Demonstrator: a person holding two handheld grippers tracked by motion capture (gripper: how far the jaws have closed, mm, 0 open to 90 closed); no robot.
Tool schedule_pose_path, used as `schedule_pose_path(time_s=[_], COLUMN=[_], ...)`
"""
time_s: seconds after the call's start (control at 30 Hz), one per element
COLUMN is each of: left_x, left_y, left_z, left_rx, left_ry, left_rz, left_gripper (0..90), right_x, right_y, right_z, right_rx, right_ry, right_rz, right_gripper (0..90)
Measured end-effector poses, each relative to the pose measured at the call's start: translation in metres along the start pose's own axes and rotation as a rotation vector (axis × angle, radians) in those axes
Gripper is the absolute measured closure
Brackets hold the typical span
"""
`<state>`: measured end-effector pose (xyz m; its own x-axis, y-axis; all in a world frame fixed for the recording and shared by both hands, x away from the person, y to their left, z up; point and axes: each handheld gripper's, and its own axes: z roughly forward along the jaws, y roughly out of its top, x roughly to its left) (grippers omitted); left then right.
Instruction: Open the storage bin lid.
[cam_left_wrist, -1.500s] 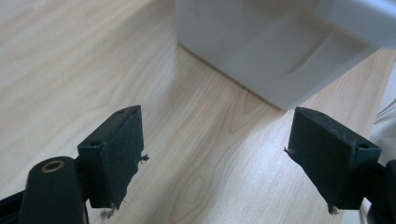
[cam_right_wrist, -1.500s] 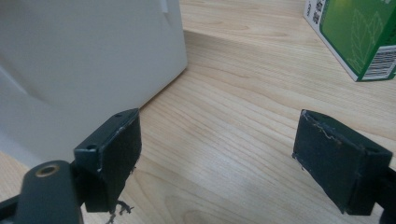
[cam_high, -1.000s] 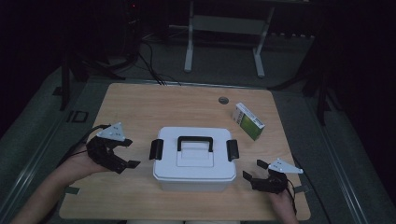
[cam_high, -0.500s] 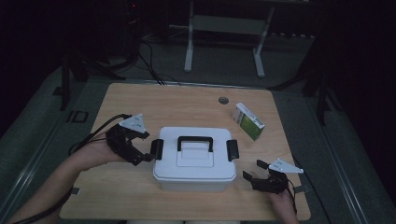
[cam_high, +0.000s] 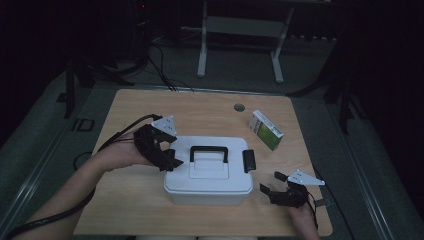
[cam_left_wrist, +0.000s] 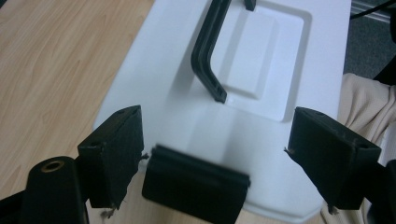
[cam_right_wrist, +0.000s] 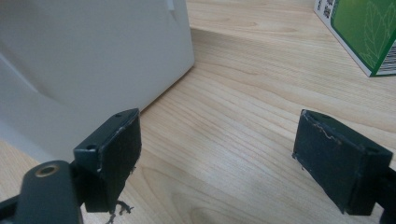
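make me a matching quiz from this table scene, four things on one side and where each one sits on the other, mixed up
Things:
1. white plastic storage box
2. green and white carton
3. left tongs
4. right tongs

Places:
A. at the black latch on the box's left end
B. middle of the wooden table
C. low beside the box's right front corner
D. far right of the table, beyond the box

Pairs: 1-B, 2-D, 3-A, 4-C
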<state>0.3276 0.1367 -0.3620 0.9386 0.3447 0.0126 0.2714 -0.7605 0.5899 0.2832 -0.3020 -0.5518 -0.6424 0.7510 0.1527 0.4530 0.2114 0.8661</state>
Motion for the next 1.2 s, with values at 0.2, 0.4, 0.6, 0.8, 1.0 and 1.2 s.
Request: schedule_pose_path(time_s=[0.2,0.4,0.6,0.8,1.0,1.2], left_x=[0.003,0.004,0.008,0.010,0.009,0.007], left_y=[0.013,0.028,0.043,0.058,0.068,0.075], left_z=[0.007,0.016,0.026,0.037,0.052,0.062], left_rx=[0.004,0.019,0.022,0.054,0.106,0.145], left_ry=[-0.012,-0.032,-0.059,-0.081,-0.107,-0.125], left_rz=[0.019,0.048,0.072,0.097,0.132,0.150], left_gripper=[21.2,24.7,39.7,48.0,55.7,64.7], right_x=[0.000,0.000,0.000,-0.001,-0.001,-0.002], right_y=[0.000,0.000,0.000,0.000,0.000,0.000], right_z=[0.000,0.000,0.000,-0.001,-0.002,-0.002], right_rx=[0.001,0.000,0.000,-0.004,-0.008,-0.011], right_ry=[0.003,0.008,0.015,0.020,0.024,0.027], right_rz=[0.000,0.000,-0.001,0.002,0.005,0.006], right_gripper=[14.9,14.9,14.9,14.9,14.9,14.9])
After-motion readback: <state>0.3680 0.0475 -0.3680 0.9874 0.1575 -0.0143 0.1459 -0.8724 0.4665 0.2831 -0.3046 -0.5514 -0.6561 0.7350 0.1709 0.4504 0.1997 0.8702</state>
